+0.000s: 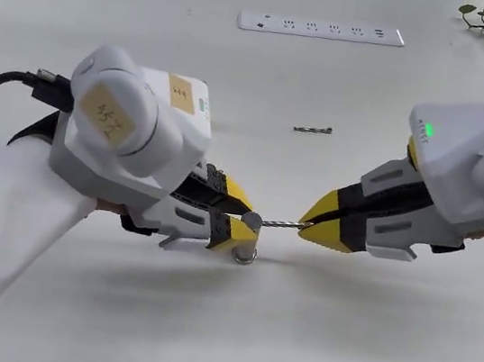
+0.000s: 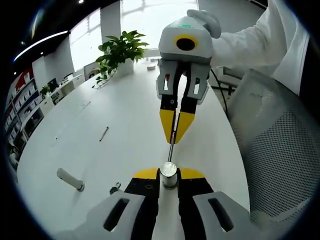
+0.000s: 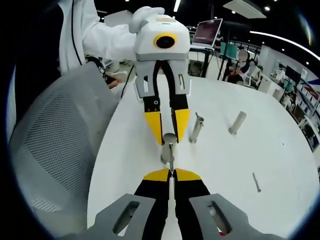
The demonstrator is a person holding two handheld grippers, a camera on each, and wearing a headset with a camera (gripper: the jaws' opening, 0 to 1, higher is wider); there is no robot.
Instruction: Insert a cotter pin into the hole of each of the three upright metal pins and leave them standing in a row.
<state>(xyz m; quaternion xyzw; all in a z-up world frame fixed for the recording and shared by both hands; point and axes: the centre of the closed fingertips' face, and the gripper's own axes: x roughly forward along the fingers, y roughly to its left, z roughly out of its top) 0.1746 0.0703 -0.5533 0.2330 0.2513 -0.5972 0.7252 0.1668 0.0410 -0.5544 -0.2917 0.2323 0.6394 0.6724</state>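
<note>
Alignment is mattering most: left gripper (image 1: 238, 220) is clamping the upright metal pin (image 1: 252, 223) steady while right gripper (image 1: 309, 222), jaws pinching the cotter pin (image 1: 283, 224), is needing a level, straight push into it.

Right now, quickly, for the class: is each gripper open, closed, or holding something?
Left gripper: closed on the upright metal pin.
Right gripper: closed on the cotter pin.
</note>
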